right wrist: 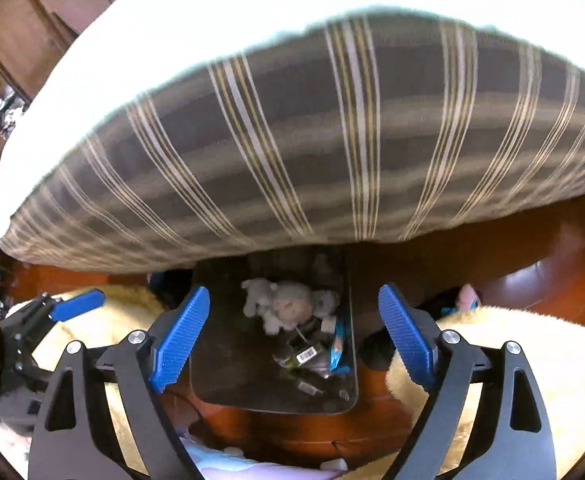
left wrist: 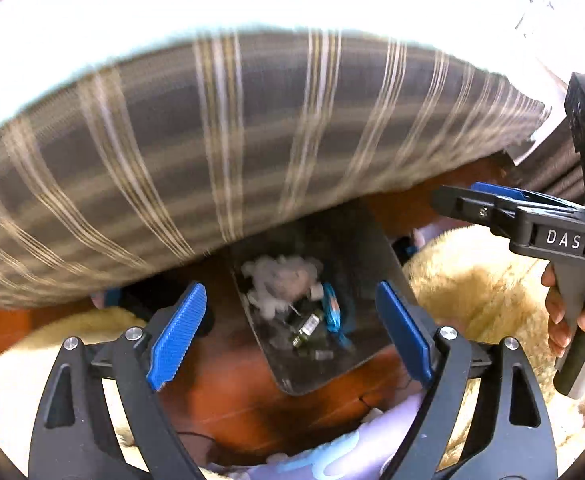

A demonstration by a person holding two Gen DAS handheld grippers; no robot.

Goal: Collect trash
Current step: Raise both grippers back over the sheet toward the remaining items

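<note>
Both jaws wide and empty: left gripper (left wrist: pixel 288 334), right gripper (right wrist: pixel 292 334), poised above the dark bin (right wrist: pixel 212 360) on the wooden floor beside the striped bed edge (right wrist: pixel 292 140). Inside: crumpled tissue (right wrist: pixel 288 306), blue wrapper (right wrist: pixel 338 344), barcoded packet (right wrist: pixel 306 356). Probably light, soft, crushable; wrapper likely slick. Best pinched at a bunched fold, gently.

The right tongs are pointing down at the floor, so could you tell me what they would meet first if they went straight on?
Most likely the open dark bin below. The right tongs stand open and empty, and on that line the crumpled white tissue on the trash comes first. Depth is hard to judge.
</note>
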